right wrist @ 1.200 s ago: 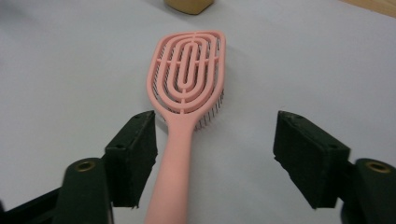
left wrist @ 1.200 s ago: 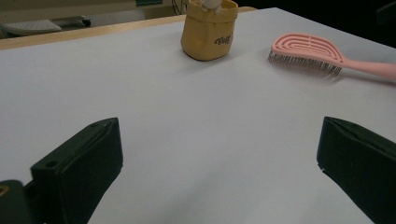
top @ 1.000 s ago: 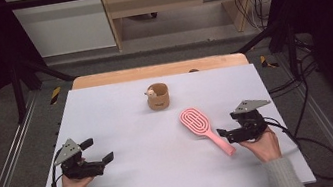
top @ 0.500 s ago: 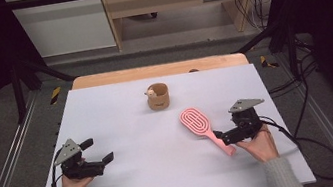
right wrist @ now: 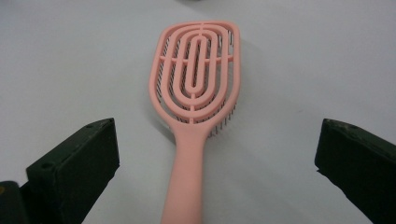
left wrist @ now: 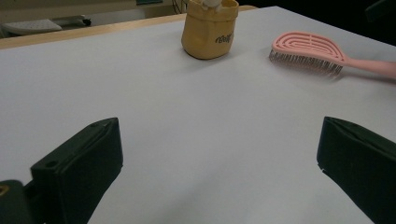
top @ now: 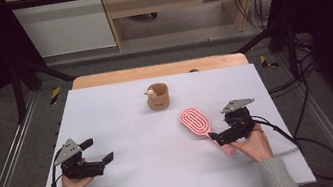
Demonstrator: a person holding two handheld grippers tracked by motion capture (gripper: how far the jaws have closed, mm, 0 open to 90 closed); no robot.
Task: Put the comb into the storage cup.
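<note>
So, right gripper [top: 214, 138] lined up on the pink brush [top: 195, 122], grab not made yet.

Brush lies bristles down on the right side of the white table [top: 129, 124], handle pointing near toward the person, head pointing far. Right gripper's jaws are spread wide on either side of the handle [right wrist: 187, 186] and aren't touching it, so it's holding nothing. Looks like the reach step: next it needs to settle lower around the handle and squeeze it square. Left gripper [top: 98, 155] sits near-left, also wide open and empty, well apart from everything. Small tan cup [top: 158, 96] stands far-centre with something pale inside, can't tell what.
</note>
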